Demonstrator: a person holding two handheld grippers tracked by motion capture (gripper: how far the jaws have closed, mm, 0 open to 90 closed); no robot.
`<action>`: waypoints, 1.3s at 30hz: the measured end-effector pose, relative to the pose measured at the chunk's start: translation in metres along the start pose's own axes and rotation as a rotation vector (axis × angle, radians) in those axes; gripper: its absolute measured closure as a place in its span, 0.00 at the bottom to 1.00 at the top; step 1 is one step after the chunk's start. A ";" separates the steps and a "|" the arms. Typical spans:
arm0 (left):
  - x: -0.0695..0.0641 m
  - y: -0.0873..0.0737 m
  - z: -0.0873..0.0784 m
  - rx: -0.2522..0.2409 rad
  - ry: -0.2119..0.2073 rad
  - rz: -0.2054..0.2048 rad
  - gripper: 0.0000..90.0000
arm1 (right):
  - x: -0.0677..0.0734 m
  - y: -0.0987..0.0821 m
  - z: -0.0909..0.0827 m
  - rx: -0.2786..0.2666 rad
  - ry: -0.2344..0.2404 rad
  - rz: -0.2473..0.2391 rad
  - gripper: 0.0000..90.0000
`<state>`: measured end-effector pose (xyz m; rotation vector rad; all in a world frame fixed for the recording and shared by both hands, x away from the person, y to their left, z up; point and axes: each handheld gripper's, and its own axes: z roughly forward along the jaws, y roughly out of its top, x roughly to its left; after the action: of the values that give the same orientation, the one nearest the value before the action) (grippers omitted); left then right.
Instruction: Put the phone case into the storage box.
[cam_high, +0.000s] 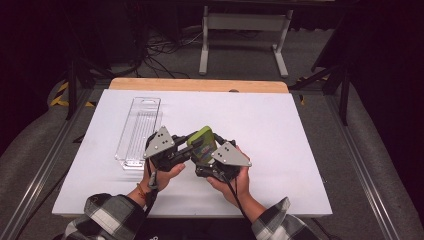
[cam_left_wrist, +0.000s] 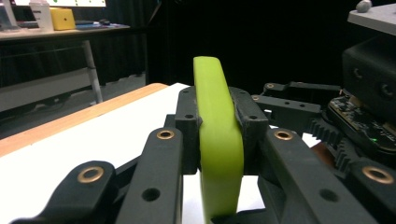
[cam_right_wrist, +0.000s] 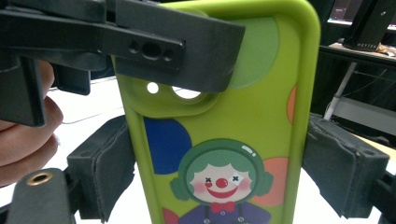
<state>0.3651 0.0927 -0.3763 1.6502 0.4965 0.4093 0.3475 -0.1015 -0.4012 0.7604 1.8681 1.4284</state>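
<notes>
Handover step: you are pinching lime-green rubbery clown-print phone case (cam_right_wrist: 224, 154) edge-on in left gripper (cam_left_wrist: 219, 126), right gripper (cam_right_wrist: 219, 163) clamping its sides. Next: loosening one grip without dropping.

**Materials and finishes on the counter**

The phone case (cam_right_wrist: 224, 140) is seen as smooth, matt lime-green rubbery plastic with a printed clown. The jaws are lined with rough dark foam-like pads (cam_right_wrist: 345, 172); the linkages are matt black plastic with brass-coloured rivets. A clear glossy plastic tray (cam_high: 138, 131) is noted on the matt white counter (cam_high: 280, 125), which is edged in pale wood.
</notes>
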 end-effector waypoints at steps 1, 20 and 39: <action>0.000 0.000 0.000 -0.001 -0.001 0.003 0.85 | 0.000 0.000 0.000 -0.002 0.000 -0.001 0.16; 0.008 0.001 -0.009 0.049 -0.002 0.056 0.86 | -0.002 -0.002 -0.004 0.015 0.070 -0.065 0.15; 0.013 -0.003 -0.015 0.048 0.025 0.086 0.86 | -0.020 -0.004 -0.030 0.038 0.034 -0.125 0.14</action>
<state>0.3680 0.1121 -0.3773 1.7186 0.4580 0.4847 0.3361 -0.1356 -0.3967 0.6292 1.9379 1.3384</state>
